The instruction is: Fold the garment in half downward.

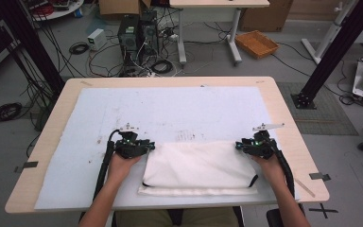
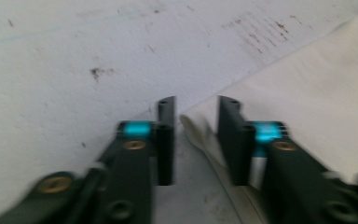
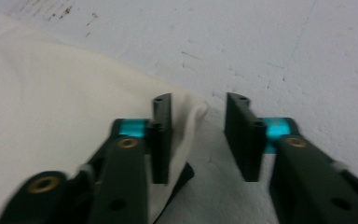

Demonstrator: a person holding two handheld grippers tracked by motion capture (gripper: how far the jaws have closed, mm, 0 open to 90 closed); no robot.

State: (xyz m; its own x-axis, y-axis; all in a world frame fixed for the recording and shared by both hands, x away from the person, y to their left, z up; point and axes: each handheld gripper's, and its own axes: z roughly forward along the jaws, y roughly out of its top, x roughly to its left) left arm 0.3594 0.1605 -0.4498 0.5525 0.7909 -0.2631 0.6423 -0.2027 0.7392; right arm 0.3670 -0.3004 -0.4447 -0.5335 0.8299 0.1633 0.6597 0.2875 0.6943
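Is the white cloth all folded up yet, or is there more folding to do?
Partly. The white cloth already lies doubled over on the table mat. The left hand-held gripper and right hand-held gripper sit at its two far corners, jaws open, a corner edge in each gap. Probably left: pinch the corners and fold again.

Even, soft light overhead; both close views blurred, shadows faint

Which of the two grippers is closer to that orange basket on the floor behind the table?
Right. The right gripper sits at the folded white cloth's right corner, on the orange basket's side of the table; the left gripper is at the cloth's left corner, farther off.
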